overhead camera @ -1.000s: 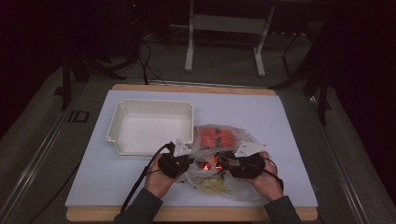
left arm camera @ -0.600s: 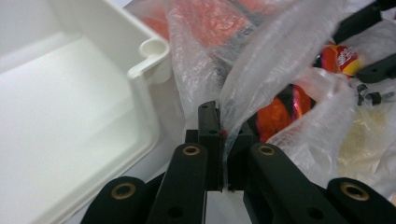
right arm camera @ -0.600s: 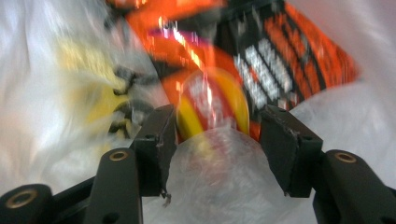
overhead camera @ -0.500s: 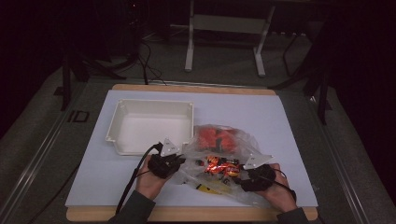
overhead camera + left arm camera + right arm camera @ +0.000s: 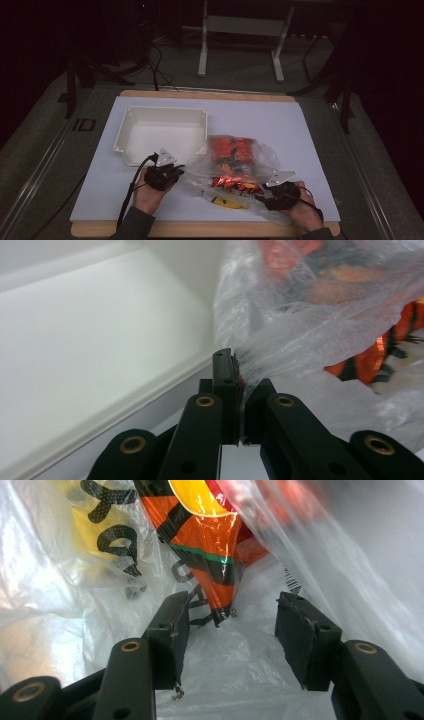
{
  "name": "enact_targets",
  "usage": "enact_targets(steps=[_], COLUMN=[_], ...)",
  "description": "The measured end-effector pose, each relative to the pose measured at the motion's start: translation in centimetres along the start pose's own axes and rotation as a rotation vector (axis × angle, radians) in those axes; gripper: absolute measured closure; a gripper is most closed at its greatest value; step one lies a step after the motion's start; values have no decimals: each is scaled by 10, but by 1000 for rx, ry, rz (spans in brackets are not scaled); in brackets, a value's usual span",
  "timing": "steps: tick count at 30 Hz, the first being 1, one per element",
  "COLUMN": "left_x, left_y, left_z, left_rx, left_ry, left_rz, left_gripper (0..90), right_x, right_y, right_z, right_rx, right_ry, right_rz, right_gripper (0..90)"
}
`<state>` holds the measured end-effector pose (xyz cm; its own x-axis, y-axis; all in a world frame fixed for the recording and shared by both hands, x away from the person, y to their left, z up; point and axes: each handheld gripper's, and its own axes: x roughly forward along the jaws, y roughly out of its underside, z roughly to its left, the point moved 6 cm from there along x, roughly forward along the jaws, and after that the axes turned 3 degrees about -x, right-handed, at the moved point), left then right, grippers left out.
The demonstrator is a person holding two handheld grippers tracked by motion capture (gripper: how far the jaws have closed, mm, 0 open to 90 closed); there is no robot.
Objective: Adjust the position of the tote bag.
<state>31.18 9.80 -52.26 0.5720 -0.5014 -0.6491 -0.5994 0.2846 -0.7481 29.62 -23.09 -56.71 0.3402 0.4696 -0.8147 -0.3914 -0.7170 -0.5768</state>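
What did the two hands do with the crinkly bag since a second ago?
The hands drew apart: the left tongs, shut on the clear bag, moved left, and the right tongs moved right and nearer the table's front edge, stretching the bag wider. The right tongs' jaws have just been opening, inside the bag near the orange packets. The white tray stayed put.

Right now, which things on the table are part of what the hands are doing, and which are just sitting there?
In use:
clear plastic bag, pinched at its edge by the shut left tool
orange snack packets inside the bag
right tool, jaws open inside the bag, just opened wider

Sitting by:
white tray, untouched
metal stand behind the table
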Motion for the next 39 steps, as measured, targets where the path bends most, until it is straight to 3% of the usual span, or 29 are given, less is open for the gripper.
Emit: enact_targets(steps=[6,10,12,20,25,31,33,37,39], left_x=[1,0,-3,-17,-23,-21,-23,-34,-41], left_y=[5,6,6,2,2,0,-3,-9,-10], left_z=[11,10,5,5,3,-14,-16,-18,-19], left_rx=[-61,-72,-50,-45,-22,56,53,42,56], left_ry=[-36,-34,20,91,111,129,111,142,153], left_rz=[3,1,-18,-96,-106,-72,-86,-141,-163], left_gripper=[884,828,721,527,425,362,323,325,347], right_x=[0,0,-1,-1,-1,0,0,-1,-1], right_y=[1,1,1,0,-1,-3,-3,-3,-2], right_z=[-1,-1,-1,0,-1,0,0,0,0], right_rx=[8,9,6,-2,-6,-5,-6,-4,-5], right_ry=[-12,-12,-7,1,-3,-7,-7,-10,-11], right_rz=[-7,-7,-5,0,2,-1,-3,-1,-4], right_gripper=[482,482,479,473,471,469,469,469,469])
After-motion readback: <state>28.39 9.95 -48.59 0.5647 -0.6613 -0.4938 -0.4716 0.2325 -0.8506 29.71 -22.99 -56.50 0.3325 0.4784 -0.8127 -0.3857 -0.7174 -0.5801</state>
